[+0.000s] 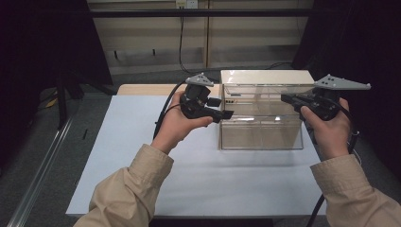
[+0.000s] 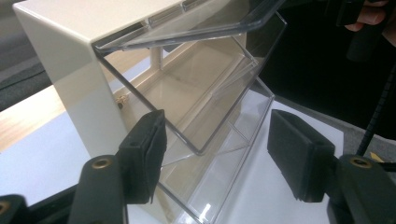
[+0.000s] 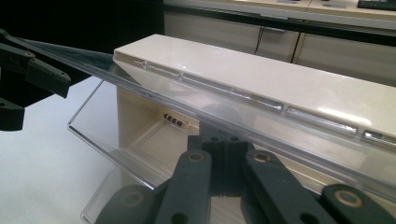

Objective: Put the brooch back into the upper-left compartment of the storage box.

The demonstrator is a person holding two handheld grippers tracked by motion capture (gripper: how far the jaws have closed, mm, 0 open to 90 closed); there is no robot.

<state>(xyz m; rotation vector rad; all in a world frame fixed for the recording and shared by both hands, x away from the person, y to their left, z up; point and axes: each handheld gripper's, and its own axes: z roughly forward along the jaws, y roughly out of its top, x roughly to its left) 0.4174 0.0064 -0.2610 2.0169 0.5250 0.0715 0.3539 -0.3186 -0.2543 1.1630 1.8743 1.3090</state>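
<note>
Box (image 1: 261,120) sits mid-bench (image 1: 142,156), clear lid (image 3: 196,88) propped up. Right tongs (image 3: 224,156) closed, under lid edge; left tongs (image 2: 215,156) open, holding nothing, beside box. Step: lid handling. Next, we judge: steady box w/ left.

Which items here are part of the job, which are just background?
In the job:
- clear plastic display box with cream back
- its hinged clear lid, raised
- left gripper, jaws open
- right gripper, shut under the lid

Just about:
- white table
- black cable on back wall
</note>
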